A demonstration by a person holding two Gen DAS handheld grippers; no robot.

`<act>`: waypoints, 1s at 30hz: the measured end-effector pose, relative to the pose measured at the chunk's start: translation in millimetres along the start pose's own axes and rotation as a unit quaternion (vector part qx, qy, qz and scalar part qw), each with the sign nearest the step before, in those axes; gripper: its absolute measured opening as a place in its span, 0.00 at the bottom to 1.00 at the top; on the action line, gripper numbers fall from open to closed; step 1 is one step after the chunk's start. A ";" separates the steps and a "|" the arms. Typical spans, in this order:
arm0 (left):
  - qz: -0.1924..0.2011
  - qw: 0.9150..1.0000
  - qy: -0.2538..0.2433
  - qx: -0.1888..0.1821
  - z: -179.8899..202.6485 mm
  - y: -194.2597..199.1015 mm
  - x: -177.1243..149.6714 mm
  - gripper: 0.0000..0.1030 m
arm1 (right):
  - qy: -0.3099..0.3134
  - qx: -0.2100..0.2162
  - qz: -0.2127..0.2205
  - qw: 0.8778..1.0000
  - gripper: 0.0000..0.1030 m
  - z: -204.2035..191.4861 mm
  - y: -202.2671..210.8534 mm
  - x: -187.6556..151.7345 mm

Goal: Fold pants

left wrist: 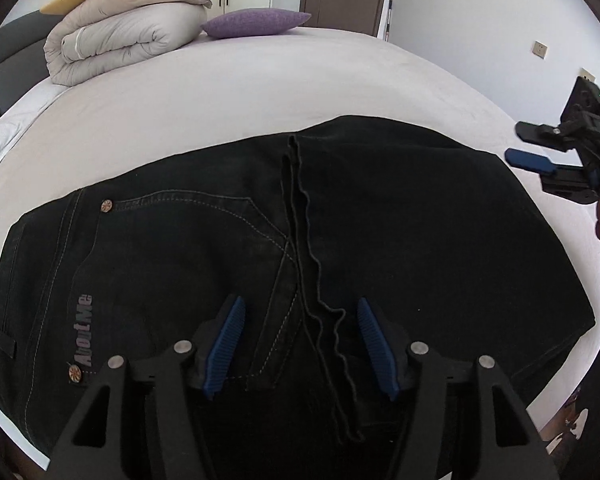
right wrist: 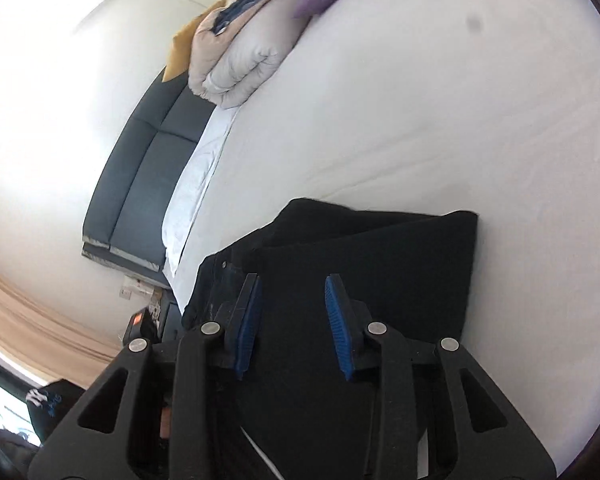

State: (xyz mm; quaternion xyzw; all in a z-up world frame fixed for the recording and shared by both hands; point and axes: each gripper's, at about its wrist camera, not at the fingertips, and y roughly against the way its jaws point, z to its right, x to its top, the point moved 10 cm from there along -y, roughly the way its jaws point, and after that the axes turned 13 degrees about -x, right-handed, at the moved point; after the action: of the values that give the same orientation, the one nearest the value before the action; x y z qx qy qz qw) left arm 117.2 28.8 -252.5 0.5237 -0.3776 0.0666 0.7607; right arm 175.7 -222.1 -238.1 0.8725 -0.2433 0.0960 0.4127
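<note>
My left tool hangs released over the pants, its blue pads parted with the wavy hem edges running between them at six o'clock in its own view, nothing pinched; my right tool is likewise released, jaws narrower, empty, hovering over the black cloth, and it shows in the left view at three o'clock, off the pants' right edge over the bed.

The pants lie folded on the white bed, pocket and "AboutMe" label at eight o'clock, the stacked leg hems lying across the middle toward twelve; judging by that, one fold is in and another may remain.

Risks as I read them: if I close the left tool here I may catch only the top hem layer, and lifting would peel the stack apart; the layers are loose denim and would slide on the smooth sheet; the right tool, tilted and at the edge, could drag a corner and skew the fold; the folded duvet and purple pillow at eleven and twelve stay well apart, no hazard.
</note>
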 end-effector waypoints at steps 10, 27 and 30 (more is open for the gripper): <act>0.003 1.000 0.005 0.013 3.1 -4.8 -3.7 0.61 | -0.036 0.020 -0.064 0.997 0.14 42.8 -50.7 -68.4; 0.177 0.972 0.144 -0.063 -38.6 98.7 -10.9 0.90 | 0.046 0.042 -0.003 0.998 0.17 -21.5 36.3 -146.5; 0.265 0.930 0.247 -0.066 -94.8 148.3 -29.0 0.96 | 0.032 0.048 0.023 0.998 0.67 -36.3 29.2 -111.3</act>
State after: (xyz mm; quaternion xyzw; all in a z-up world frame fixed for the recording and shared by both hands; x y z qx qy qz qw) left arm 70.9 183.3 -176.2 0.3209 -0.3065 0.3675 0.8173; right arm 66.1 -171.6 -236.1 0.8819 -0.2455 0.1447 0.3755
